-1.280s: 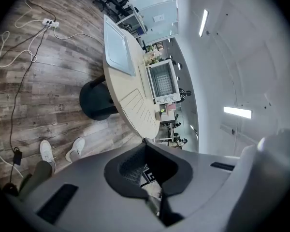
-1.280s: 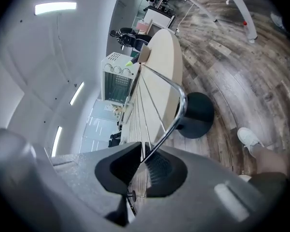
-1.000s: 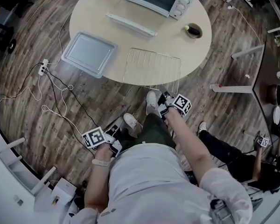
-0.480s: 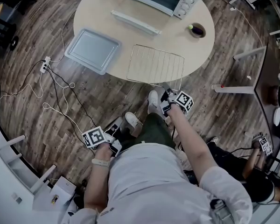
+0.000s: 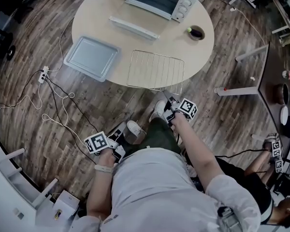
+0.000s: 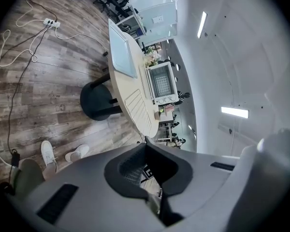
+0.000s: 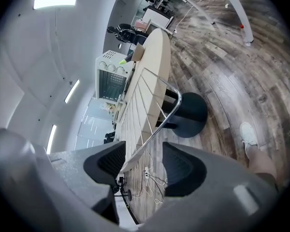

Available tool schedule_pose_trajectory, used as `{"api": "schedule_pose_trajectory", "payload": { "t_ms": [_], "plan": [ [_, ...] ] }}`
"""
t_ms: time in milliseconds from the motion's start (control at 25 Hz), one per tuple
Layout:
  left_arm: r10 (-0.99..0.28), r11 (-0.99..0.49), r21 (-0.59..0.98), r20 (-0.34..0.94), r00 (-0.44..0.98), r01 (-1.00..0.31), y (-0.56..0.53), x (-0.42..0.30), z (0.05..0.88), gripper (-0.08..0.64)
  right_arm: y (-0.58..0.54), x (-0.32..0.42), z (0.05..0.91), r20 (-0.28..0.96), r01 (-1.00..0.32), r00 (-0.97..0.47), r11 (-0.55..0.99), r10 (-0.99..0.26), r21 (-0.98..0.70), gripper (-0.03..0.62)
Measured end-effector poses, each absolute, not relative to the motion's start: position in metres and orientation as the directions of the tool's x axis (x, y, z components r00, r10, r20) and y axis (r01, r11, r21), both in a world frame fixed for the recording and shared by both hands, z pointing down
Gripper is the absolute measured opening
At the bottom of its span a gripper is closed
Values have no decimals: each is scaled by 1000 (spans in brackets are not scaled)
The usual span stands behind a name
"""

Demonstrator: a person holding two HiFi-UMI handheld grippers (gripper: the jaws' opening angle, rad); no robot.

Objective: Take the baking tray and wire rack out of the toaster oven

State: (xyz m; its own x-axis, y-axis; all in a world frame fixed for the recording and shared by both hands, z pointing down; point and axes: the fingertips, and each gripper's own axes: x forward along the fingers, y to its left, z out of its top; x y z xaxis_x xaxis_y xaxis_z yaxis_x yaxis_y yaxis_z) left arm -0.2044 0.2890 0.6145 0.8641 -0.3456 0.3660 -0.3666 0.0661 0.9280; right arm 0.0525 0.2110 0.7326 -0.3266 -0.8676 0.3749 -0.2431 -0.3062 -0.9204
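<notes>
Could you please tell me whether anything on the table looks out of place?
The wire rack juts past the table's near edge, which looks precarious; the baking tray sits right at the left rim.

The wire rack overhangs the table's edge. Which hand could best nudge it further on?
Right, probably. The right gripper, its jaws just opened and empty, sits by the overhanging wire rack; the left gripper is shut, low beside the person.

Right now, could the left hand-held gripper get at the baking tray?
Probably not without a step forward: nothing blocks it, but the left hand-held gripper hangs shut well short of the baking tray.
</notes>
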Motion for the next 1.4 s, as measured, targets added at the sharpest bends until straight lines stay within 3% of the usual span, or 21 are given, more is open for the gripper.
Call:
{"api": "schedule_pose_trajectory", "payload": {
  "t_ms": [480, 640, 720, 880, 1120, 1400],
  "plan": [
    [-314, -109, 929, 305, 899, -353, 232, -145, 578, 0, 248, 64, 685, 362, -308, -406, -247, -839, -919, 218],
    [-302, -190, 906, 312, 901, -377, 212, -119, 565, 1, 246, 82, 648, 338, -363, -422, -185, -841, -913, 186],
    [-303, -248, 881, 324, 896, -402, 201, -109, 557, 0, 245, 97, 627, 365, -467, -406, -153, -838, -871, 137],
    [-317, -406, 801, 327, 890, -439, 176, -84, 528, 2, 234, 111, 576, 280, -505, -398, -46, -874, -862, 31],
    [-292, -583, 705, 283, 914, -405, 163, -43, 483, 2, 222, 122, 503, 228, -702, -422, 157, -877, -695, 8],
    [-308, -742, 564, 192, 932, -361, 158, -13, 424, 0, 228, 136, 435, 195, -862, -369, 255, -909, -439, 6]
  ]
}}
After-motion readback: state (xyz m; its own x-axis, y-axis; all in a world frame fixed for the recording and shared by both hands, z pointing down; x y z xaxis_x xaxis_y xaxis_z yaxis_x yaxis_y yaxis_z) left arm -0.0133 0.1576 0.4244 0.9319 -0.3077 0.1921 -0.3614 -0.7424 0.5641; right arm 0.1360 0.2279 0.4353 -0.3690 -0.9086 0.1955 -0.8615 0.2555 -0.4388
